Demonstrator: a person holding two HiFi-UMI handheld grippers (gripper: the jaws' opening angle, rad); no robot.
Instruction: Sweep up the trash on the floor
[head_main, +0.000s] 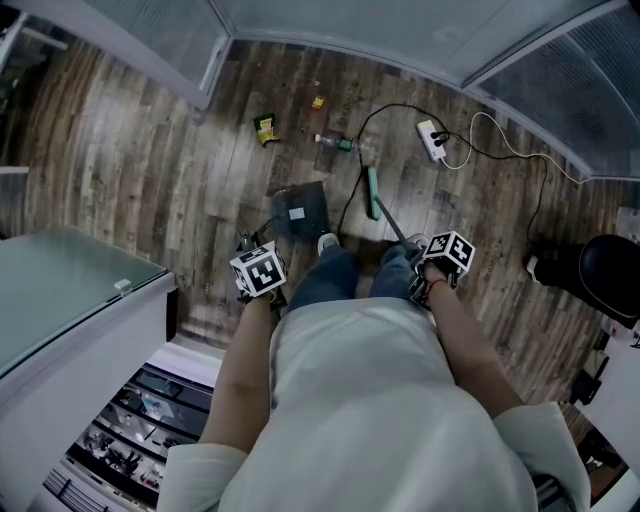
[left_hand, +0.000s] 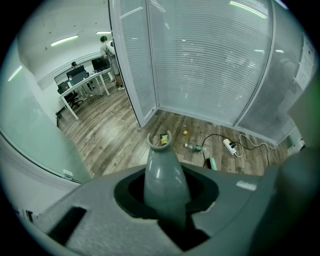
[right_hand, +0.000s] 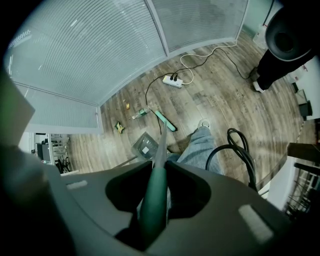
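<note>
Task barely begun, judging from the floor: nothing in the dustpan (head_main: 300, 210), all three bits of litter loose on the boards. Left tongs (head_main: 262, 278) clamped round the grey dustpan handle (left_hand: 161, 172), pan set on the floor at 12 o'clock from the feet. Right tongs (head_main: 440, 262) closed on the green broom handle (right_hand: 152, 200), broom head (head_main: 372, 192) down on the floor just to the right of the pan, short of the litter. Trash beyond the pan in the head view: green-and-yellow wrapper (head_main: 264, 128) at 11 o'clock, small yellow scrap (head_main: 317, 101) farther off near 12, clear plastic bottle (head_main: 335, 142) at about 12, nearest the broom head. Left to do: gather all three, bring the pan up, push them in. In the way: white power strip (head_main: 432, 140) at 1 o'clock, with black cable (head_main: 400, 105) arcing over and down past the bottle and the broom head, likely to snag the bristles. Glass partition corner close behind the litter, probably limiting the stroke. White cabinet (head_main: 70, 290) at 9 o'clock and black chair (head_main: 600, 275) at 3 o'clock, both well apart from the sweeping area.
</note>
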